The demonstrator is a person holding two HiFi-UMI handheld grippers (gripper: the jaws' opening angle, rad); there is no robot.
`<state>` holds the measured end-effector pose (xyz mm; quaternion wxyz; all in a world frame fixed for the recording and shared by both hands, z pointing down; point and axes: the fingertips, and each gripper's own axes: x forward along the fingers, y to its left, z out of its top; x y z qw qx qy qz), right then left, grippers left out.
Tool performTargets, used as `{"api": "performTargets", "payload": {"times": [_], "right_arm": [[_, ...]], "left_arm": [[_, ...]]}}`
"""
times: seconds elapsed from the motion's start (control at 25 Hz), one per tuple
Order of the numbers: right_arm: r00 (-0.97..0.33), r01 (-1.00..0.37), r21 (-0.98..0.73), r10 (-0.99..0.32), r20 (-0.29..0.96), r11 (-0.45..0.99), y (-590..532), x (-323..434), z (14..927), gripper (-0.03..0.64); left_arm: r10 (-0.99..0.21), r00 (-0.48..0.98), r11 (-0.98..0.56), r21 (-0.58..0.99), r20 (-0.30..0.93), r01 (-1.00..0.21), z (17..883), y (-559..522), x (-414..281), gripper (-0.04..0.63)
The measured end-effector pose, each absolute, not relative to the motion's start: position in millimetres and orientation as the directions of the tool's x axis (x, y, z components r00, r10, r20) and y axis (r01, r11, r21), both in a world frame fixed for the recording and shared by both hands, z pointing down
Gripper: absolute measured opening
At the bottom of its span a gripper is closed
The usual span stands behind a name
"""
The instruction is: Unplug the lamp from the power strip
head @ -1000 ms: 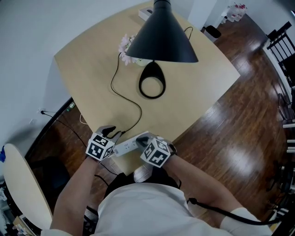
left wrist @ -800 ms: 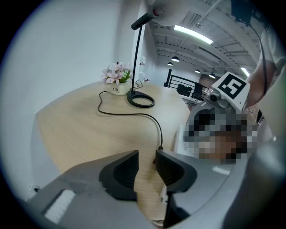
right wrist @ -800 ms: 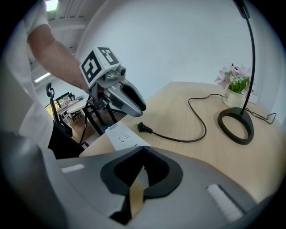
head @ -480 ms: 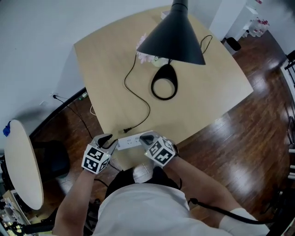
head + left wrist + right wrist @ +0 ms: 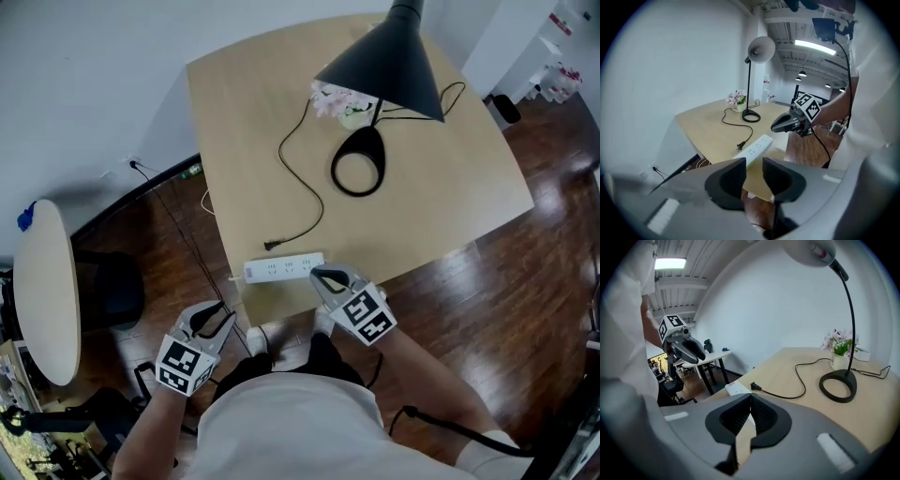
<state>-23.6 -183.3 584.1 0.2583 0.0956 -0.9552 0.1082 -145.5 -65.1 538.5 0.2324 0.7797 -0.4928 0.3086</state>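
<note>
The black desk lamp (image 5: 389, 61) stands at the far side of the wooden table (image 5: 244, 122). Its black cord (image 5: 298, 178) ends in a plug (image 5: 272, 246) that lies loose on the tabletop, just clear of the white power strip (image 5: 283, 269). My right gripper (image 5: 328, 278) is shut with nothing in it, its tips by the strip's right end. My left gripper (image 5: 208, 319) hangs off the table's near edge, over the floor, jaws slightly open and empty. The left gripper view shows the strip (image 5: 757, 145) and plug (image 5: 739, 146) ahead of my left gripper (image 5: 753, 168).
A small pot of pink flowers (image 5: 342, 103) sits beside the lamp's ring base (image 5: 357, 161). A round white table (image 5: 42, 291) and a dark chair (image 5: 103, 291) stand to the left on the wooden floor (image 5: 487, 300). Thin cables hang near the wall (image 5: 178, 216).
The plug has come out of the power strip and now lies on the table. My left gripper has drawn back off the table toward the lower left. The right gripper stays by the strip.
</note>
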Motion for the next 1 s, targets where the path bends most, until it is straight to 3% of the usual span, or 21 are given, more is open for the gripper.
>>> {"api": "performTargets", "payload": {"times": [0.36, 0.76, 1.0], "right_arm": [[-0.846, -0.322, -0.092, -0.242, 0.475, 0.942, -132, -22, 532, 0.008], [-0.722, -0.597, -0.078, -0.492, 0.487, 0.799, -19, -60, 507, 0.048], [-0.701, -0.634, -0.083, -0.527, 0.48, 0.769, 69, -93, 471, 0.069]], "left_arm": [[-0.668, 0.42, -0.436, 0.135, 0.614, -0.89, 508, -29, -162, 0.12], [-0.634, 0.564, -0.632, 0.065, 0.529, -0.772, 483, 68, -234, 0.107], [-0.611, 0.614, -0.662, 0.104, 0.499, -0.743, 483, 124, -263, 0.103]]}}
